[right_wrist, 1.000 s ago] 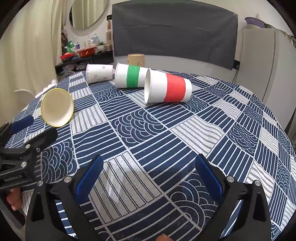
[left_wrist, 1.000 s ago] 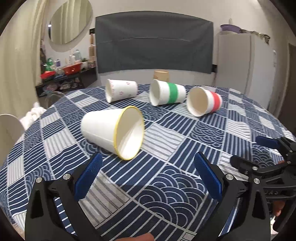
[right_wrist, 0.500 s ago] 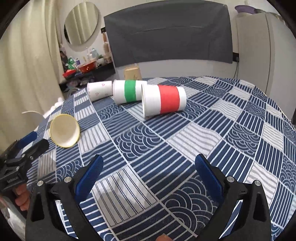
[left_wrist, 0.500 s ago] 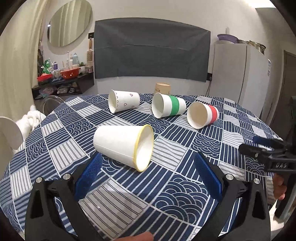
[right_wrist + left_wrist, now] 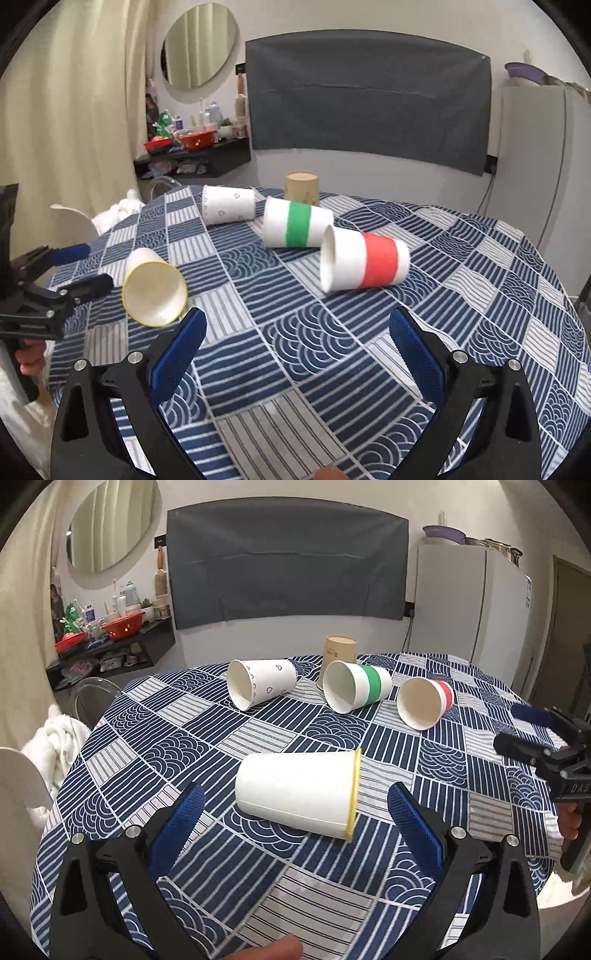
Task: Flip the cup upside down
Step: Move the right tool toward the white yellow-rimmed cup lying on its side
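Several paper cups lie on their sides on the blue patterned tablecloth [image 5: 155, 738]. The yellow-rimmed white cup [image 5: 299, 794] lies nearest, between and just beyond the open fingers of my left gripper [image 5: 295, 823], mouth to the right; it also shows in the right wrist view [image 5: 155, 291]. Farther back lie a heart-print cup [image 5: 258, 686], a green-banded cup [image 5: 354, 690] and a red-banded cup [image 5: 424, 701]. My right gripper [image 5: 295, 347] is open and empty, with the red-banded cup [image 5: 362, 264] ahead. Each gripper shows in the other's view: the right [image 5: 535, 734], the left [image 5: 70, 269].
A brown cardboard tube [image 5: 338, 653] stands upright behind the green-banded cup. A white chair [image 5: 74, 225] and a clear chair [image 5: 92, 698] sit at the table's left edge. A fridge [image 5: 469, 602] and a cluttered shelf [image 5: 110, 638] stand beyond.
Both grippers have risen and pulled back, looking down more on the table. The left has swung so the yellow-rimmed cup now lies side-on between its fingers. No cup has moved.
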The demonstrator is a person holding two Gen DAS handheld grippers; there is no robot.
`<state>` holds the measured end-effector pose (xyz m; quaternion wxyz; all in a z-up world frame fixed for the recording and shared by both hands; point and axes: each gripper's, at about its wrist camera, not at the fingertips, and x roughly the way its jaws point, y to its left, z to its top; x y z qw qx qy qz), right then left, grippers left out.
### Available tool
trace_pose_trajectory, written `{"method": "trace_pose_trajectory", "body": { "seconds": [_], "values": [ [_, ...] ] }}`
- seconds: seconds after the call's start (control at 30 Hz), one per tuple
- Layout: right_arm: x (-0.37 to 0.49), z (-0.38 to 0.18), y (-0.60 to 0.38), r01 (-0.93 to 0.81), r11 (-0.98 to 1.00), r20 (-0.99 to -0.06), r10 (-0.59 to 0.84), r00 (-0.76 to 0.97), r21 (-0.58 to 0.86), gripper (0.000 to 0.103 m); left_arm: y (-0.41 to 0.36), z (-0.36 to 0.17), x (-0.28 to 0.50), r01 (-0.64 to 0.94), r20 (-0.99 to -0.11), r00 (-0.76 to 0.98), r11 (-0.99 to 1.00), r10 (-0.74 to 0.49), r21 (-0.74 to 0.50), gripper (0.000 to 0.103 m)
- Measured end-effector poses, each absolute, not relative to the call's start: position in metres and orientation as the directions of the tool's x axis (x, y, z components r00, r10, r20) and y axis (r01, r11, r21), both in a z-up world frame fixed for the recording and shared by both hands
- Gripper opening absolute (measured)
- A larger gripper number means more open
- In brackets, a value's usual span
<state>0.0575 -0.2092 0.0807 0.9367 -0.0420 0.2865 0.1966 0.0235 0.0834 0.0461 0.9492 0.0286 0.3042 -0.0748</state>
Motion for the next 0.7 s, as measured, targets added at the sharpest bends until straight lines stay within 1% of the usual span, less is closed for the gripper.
{"method": "trace_pose_trajectory", "body": {
  "seconds": [0.13,0.33,0.5,0.63,0.7],
  "values": [
    [0.060,0.082,-0.197,-0.412,0.910,-0.546,0.368,0.752,0.046,0.095,0.091,0.042,0.034,0.193,-0.607,0.779,0.981,-0.155,-0.002,0.097],
    [0.071,0.077,-0.183,-0.429,0.900,-0.572,0.393,0.720,0.077,0.095,0.088,0.030,0.049,0.238,-0.654,0.734,0.971,-0.182,-0.003,0.097],
    [0.073,0.074,-0.175,-0.450,0.889,-0.587,0.409,0.699,0.085,0.095,0.094,0.017,0.068,0.265,-0.701,0.673,0.962,-0.236,-0.069,0.097],
    [0.072,0.069,-0.170,-0.465,0.882,-0.600,0.413,0.684,0.077,0.095,0.099,0.011,0.078,0.291,-0.701,0.655,0.950,-0.283,-0.112,0.097],
    [0.071,0.066,-0.170,-0.474,0.877,-0.604,0.420,0.677,0.079,0.095,0.100,0.008,0.082,0.292,-0.705,0.649,0.949,-0.286,-0.117,0.096]
  ]
}}
